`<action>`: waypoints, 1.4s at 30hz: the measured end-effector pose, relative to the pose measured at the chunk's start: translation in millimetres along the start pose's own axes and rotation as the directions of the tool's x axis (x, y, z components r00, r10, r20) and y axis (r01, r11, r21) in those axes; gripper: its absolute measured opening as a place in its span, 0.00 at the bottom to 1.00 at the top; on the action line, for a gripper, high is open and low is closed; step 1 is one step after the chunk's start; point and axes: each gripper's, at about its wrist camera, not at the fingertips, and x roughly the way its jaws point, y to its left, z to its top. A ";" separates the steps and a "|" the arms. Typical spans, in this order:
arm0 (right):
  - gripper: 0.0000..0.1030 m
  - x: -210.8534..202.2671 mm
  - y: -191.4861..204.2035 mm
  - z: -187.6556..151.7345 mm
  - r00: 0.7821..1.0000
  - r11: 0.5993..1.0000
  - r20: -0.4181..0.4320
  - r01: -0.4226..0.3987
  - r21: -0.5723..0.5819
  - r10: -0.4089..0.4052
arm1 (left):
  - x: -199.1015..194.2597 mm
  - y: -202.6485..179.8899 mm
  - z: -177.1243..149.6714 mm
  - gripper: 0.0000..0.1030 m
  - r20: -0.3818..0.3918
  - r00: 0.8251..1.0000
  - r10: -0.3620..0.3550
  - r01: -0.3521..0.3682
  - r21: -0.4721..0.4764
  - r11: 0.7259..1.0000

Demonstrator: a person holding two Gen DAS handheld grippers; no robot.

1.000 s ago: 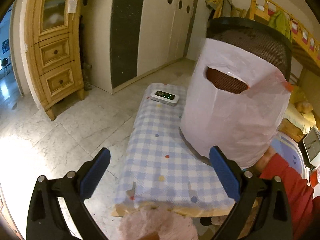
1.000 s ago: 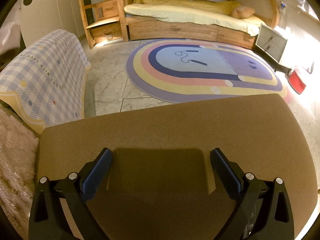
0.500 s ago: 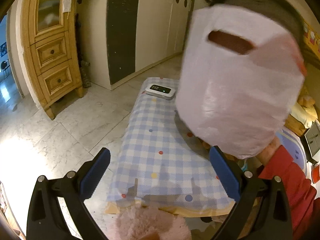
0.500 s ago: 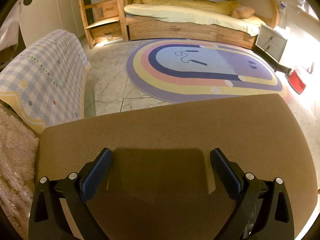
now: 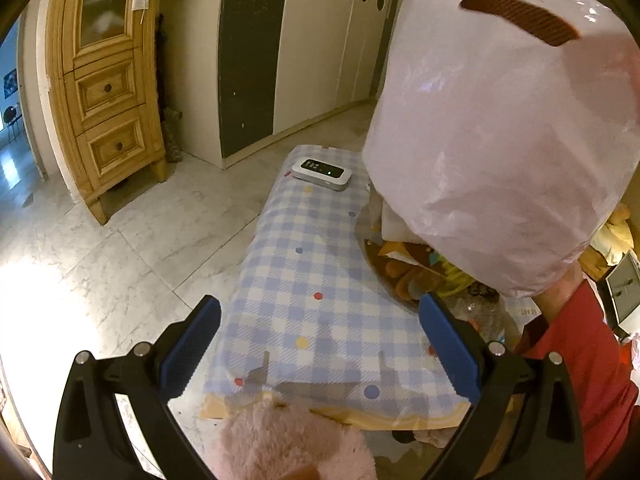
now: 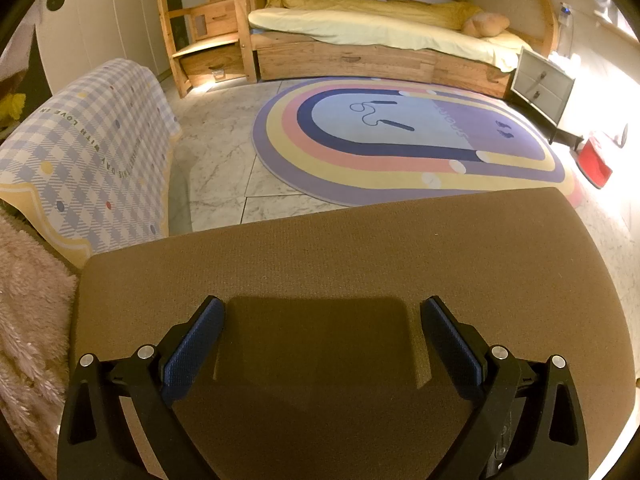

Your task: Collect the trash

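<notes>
A person's hand [image 5: 560,292] in a red sleeve [image 5: 580,360] holds up a black mesh bin wrapped in a pale pink plastic bag [image 5: 500,140], tilted high on the right. Below it a pile of mixed trash [image 5: 424,268] lies on the blue checked tablecloth [image 5: 312,280]. My left gripper [image 5: 320,344] hangs open over the near end of the table with nothing between its fingers. In the right wrist view my right gripper [image 6: 320,344] is open and empty just above a brown cushioned seat [image 6: 340,256].
A white device [image 5: 322,169] with a green light sits at the table's far end. Something pink and fluffy [image 5: 288,444] lies below the table's near edge. A wooden cabinet [image 5: 108,92] stands left. A round rug [image 6: 400,136], a bed [image 6: 380,36] and a nightstand [image 6: 542,88] lie beyond.
The bagged bin has risen off the table and come closer, uncovering the trash pile beneath it. The right gripper has not moved.
</notes>
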 end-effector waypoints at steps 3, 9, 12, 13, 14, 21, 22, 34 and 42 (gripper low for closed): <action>0.94 0.1 0.0 0.0 1.000 1.000 0.000 0.000 0.000 0.000 | -4.7 -1.7 -2.0 0.93 0.009 1.000 -0.010 0.010 -0.002 1.000; 0.94 0.2 0.1 0.0 1.000 1.000 0.000 0.000 0.000 0.000 | -9.9 -2.2 -3.7 0.93 0.015 1.000 -0.011 0.011 0.003 1.000; 0.94 0.2 0.2 0.0 1.000 1.000 0.000 0.000 0.000 0.000 | -10.6 -3.0 -2.9 0.93 0.018 1.000 -0.007 0.007 0.012 1.000; 0.94 0.2 0.2 0.0 1.000 1.000 0.000 0.000 0.000 0.000 | -10.7 -3.2 -3.1 0.93 0.017 1.000 -0.006 0.006 0.015 1.000; 0.94 0.2 0.2 0.0 1.000 1.000 0.000 0.001 0.000 -0.001 | -10.6 -3.5 -3.0 0.93 0.018 1.000 -0.005 0.005 0.018 1.000; 0.94 0.3 0.3 0.1 1.000 1.000 0.000 0.001 0.000 -0.001 | 2.0 -10.5 -4.8 0.93 0.002 1.000 -0.028 0.028 0.048 0.998; 0.94 0.4 0.3 0.1 1.000 1.000 0.000 0.001 0.000 -0.001 | 3.9 -13.9 -4.8 0.93 0.002 0.999 -0.034 0.034 0.058 0.998; 0.94 0.6 0.5 0.4 1.000 1.000 0.000 0.001 0.000 -0.001 | 36.1 -50.4 -10.0 0.93 -0.059 0.997 -0.046 0.055 0.152 0.987; 0.94 0.8 0.5 0.4 1.000 1.000 -0.001 0.002 0.001 -0.002 | 56.1 -47.0 -14.1 0.93 -0.043 0.999 0.017 -0.009 0.186 0.983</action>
